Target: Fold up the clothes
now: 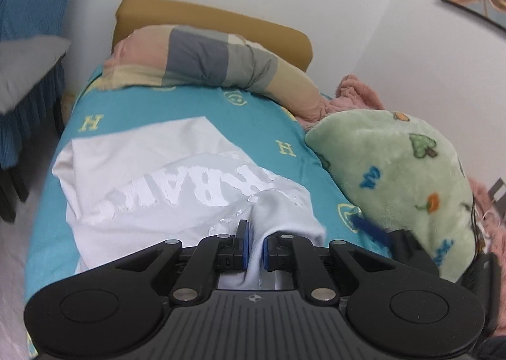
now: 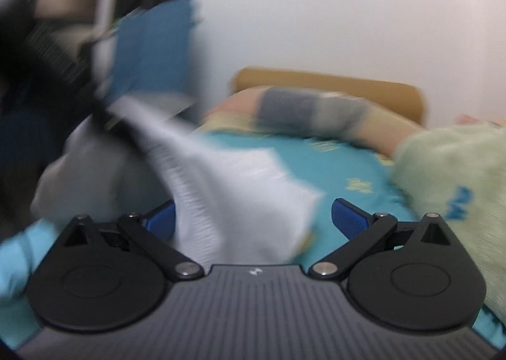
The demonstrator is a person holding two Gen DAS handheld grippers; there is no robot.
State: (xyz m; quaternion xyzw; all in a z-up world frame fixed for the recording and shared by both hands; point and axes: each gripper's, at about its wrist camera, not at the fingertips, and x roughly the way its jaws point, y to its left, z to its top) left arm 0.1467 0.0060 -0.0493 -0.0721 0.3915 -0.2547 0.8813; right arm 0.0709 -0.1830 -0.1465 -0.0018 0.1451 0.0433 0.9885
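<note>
White cotton T-shirt with raised white lettering [image 1: 177, 183] lying on the turquoise bed sheet with yellow letters [image 1: 259, 113], spread ahead of the left gripper [image 1: 255, 244] and a little to its left, with one bunched edge drawn up between the blue pads [image 1: 243, 243]. Clamped on that fold, jaws nearly together, only the thickness of the cloth between them.

Right gripper [image 2: 253, 217] with jaws standing wide apart, holding nothing; white cloth hanging between them and in front (blurred, so cannot tell if touching the pads). Seemingly not yet ready to take its own corner.

For the step in hand, probably lifting one side to fold it over: better to keep the pinch firm and carry the edge evenly across, low over the sheet, so that the rest does not drag or wrinkle. Good also to take a second point with the open gripper before going far, otherwise likely to sag in the middle and fold crooked. Thin soft cotton, so likely to slip if pulled in haste.

Around: patchwork pillow of pink, grey and cream squares [image 1: 205, 59] well ahead, against the mustard padded headboard [image 1: 221, 18]. Pale green fleece blanket with small printed figures [image 1: 395, 176] heaped just to the right of the left gripper, with pink fluffy fabric [image 1: 357, 94] behind it. Green heap crowding the right side of the sheet, so little free room there; more free sheet ahead and to the left.
</note>
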